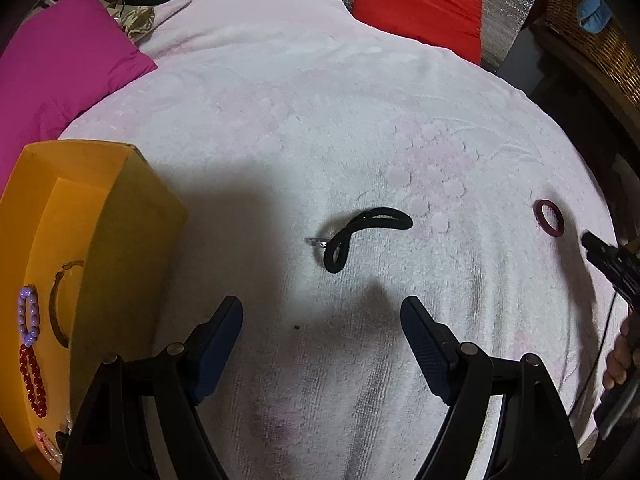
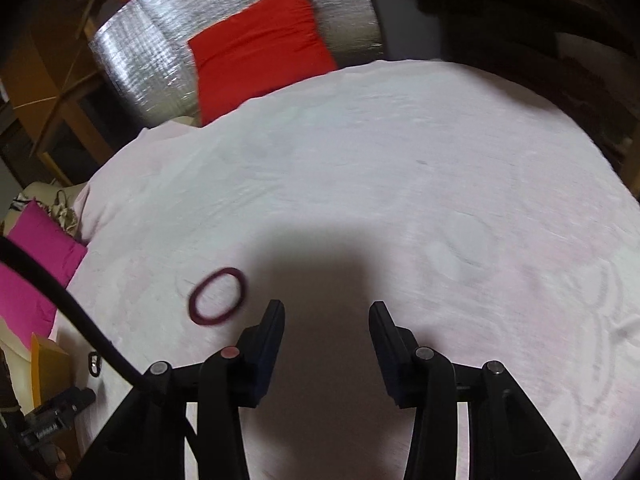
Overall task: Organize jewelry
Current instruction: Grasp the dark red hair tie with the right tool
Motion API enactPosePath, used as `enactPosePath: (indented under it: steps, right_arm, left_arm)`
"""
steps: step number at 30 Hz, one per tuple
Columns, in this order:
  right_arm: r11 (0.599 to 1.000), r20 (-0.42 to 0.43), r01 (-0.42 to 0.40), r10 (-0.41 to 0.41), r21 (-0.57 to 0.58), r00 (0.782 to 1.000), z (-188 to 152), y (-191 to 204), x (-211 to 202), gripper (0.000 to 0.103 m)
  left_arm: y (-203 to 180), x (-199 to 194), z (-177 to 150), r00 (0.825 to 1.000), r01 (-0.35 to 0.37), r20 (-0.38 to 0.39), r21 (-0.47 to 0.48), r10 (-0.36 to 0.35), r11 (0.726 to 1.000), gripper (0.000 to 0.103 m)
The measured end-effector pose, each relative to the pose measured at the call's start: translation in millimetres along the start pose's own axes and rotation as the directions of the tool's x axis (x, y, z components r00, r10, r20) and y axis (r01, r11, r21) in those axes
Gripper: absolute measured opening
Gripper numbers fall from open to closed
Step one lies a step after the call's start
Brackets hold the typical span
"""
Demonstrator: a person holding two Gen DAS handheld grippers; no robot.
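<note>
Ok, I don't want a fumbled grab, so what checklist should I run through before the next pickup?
1. Left gripper open and empty: ok, fingers spread wide.
2. Right gripper open and empty: ok.
3. Black hair tie ahead of the left gripper, lying free on the white blanket: ok, though a small clear piece touches its near loop.
4. Dark red ring lined up with the right gripper: not ok, it lies left of the fingers.
5. Yellow box open and within the left side: ok, it already holds a purple bead bracelet and a red bead bracelet.
6. What the clear piece is: cannot tell.
</note>
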State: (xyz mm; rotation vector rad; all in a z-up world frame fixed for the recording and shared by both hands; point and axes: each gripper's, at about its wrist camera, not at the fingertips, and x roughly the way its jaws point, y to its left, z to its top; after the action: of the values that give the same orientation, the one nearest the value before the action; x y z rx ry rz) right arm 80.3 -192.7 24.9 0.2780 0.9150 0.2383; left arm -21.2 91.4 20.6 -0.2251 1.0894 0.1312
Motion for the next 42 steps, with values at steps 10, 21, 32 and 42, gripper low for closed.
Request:
enactPosePath:
  steps: [10, 21, 32, 42]
  right_arm:
    - [0.995, 0.037, 0.079, -0.077, -0.057, 0.996, 7.0, 37.6, 27.9, 0.037]
    - [0.965, 0.056, 0.131, -0.121, -0.225, 0.991, -1.7, 68.1, 32.4, 0.008]
    - [0.986, -0.082, 0.010, -0.024, -0.167, 0.996, -14.8, 44.3, 12.8, 0.004]
    - [0.994, -0.031, -0.051, 0.048, -0.099, 0.998, -10.6, 37.6, 6.7, 0.007]
  left_arm:
    - [10.2, 12.1, 14.7, 1.000, 0.006, -0.003, -0.033, -0.006, 0.999, 0.082]
    - [13.1, 11.2, 12.9, 1.000, 0.011, -0.002, -0.038, -0.011, 0.999, 0.082]
    - [18.1, 6.3, 8.0, 1.000, 0.011, 0.004, -0.034, -0.011, 0.999, 0.082]
    - [10.9, 5.7, 8.0, 1.000, 0.016, 0.000, -0.023, -0.016, 1.000, 0.082]
